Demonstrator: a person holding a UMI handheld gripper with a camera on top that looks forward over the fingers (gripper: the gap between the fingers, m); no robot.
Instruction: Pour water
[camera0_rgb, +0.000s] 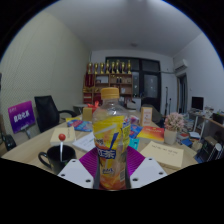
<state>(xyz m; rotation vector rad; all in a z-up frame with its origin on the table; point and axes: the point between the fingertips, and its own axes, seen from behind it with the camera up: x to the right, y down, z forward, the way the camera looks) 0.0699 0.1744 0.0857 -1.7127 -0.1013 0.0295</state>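
My gripper (111, 168) is shut on a clear plastic bottle (110, 135) of yellow-orange drink with an orange cap and a yellow label. The bottle stands upright between my fingers, with both purple pads (90, 160) pressed on its lower sides. It is held above the table. A black mug (56, 158) with a white spoon or straw in it sits on the wooden table (30, 155), left of the bottle and just ahead of my left finger.
Papers and colourful boxes (152, 133) lie on the table to the right. A purple sign (20, 116) and a black chair (46, 110) stand at the left. A shelf of bottles (108, 70) lines the far wall. Desks with monitors are at far right.
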